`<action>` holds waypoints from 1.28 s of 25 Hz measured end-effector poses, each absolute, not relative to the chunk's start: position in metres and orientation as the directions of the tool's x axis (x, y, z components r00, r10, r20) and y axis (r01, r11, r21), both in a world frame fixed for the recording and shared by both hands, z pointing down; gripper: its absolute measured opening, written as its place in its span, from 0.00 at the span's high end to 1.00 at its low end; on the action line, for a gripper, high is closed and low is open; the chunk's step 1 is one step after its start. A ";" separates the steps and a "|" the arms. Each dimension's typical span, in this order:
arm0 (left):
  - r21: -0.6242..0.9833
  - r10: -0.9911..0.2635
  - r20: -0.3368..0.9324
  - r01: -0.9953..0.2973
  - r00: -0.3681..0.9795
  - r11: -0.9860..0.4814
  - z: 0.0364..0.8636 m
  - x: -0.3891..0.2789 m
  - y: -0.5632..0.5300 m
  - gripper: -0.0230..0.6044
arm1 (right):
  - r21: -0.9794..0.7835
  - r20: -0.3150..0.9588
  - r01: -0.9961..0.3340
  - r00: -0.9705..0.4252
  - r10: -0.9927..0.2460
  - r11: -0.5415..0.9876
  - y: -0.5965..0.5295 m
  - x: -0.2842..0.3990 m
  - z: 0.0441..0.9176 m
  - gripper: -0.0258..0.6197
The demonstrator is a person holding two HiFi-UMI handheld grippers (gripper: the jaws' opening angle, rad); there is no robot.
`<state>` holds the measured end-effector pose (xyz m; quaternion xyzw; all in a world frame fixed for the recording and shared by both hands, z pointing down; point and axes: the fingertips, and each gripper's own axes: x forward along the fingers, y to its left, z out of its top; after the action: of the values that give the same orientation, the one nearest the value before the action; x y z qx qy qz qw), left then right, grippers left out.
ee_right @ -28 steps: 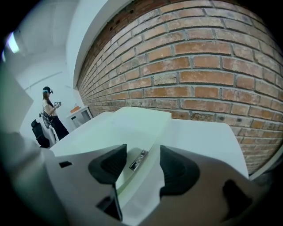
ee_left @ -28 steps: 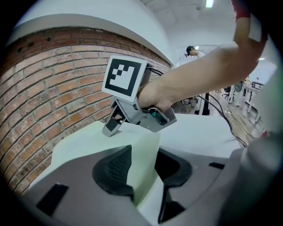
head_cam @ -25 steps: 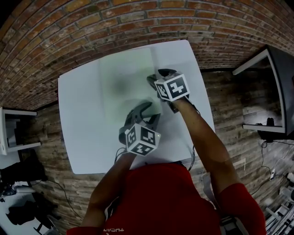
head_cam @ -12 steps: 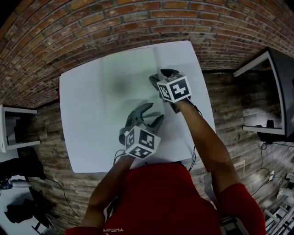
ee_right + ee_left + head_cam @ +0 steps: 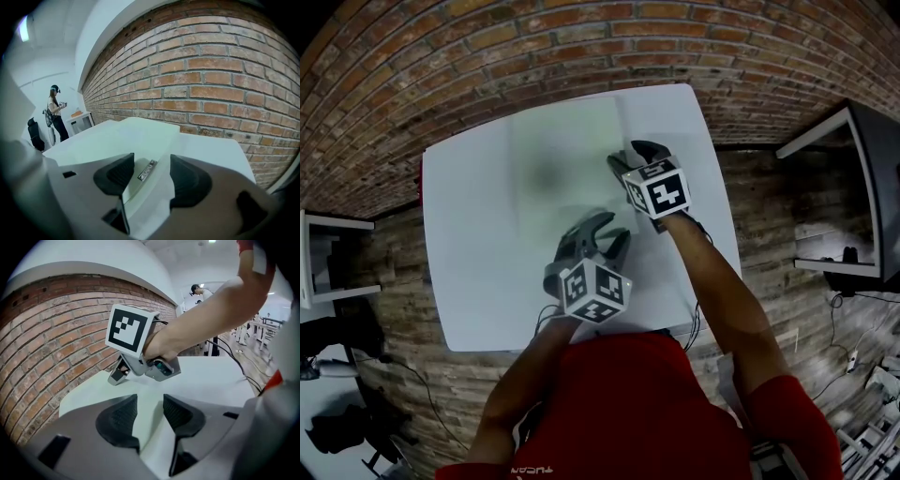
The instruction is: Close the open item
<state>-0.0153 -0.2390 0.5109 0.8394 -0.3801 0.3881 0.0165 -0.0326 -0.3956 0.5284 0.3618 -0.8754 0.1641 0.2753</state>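
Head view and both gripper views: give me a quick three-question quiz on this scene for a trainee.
1. True or false: the left gripper holds a cup.
2. Which gripper has the pale item's edge between its jaws? A the left gripper, B the right gripper.
3. Fill in: the wall behind the table is made of ____.
Key: 1 false: its jaws are apart and have just been closing, with only bare table between them. 2 B. 3 brick.

Only txt: upside-down 'TUCAN'-ish print on red shirt [image 5: 623, 403].
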 end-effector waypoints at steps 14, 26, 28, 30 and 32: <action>-0.249 -0.653 0.574 -0.655 0.493 -0.714 0.486 -0.008 -0.234 0.66 | -0.085 0.553 -0.710 -0.617 -0.559 0.699 -0.389 -0.031 0.505 0.60; -0.148 -0.779 0.373 -0.796 0.505 -0.587 0.413 -0.053 -0.242 0.66 | -0.125 0.335 -0.672 -0.721 -0.606 0.730 -0.358 -0.019 0.407 0.60; -0.136 -0.810 0.315 -0.821 0.495 -0.554 0.391 -0.068 -0.245 0.66 | -0.117 0.277 -0.658 -0.741 -0.612 0.744 -0.349 -0.018 0.383 0.60; -0.134 -0.840 0.255 -0.843 0.478 -0.520 0.368 -0.082 -0.248 0.67 | -0.108 0.220 -0.644 -0.758 -0.614 0.757 -0.340 -0.017 0.360 0.60; -0.134 -0.864 0.202 -0.861 0.461 -0.491 0.346 -0.095 -0.250 0.67 | -0.099 0.167 -0.629 -0.774 -0.611 0.771 -0.331 -0.016 0.338 0.60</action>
<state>-0.0951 -0.2497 0.3456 0.8546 -0.5046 0.1221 -0.0063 -0.0165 -0.3310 0.3380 0.3301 -0.9389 0.0748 0.0625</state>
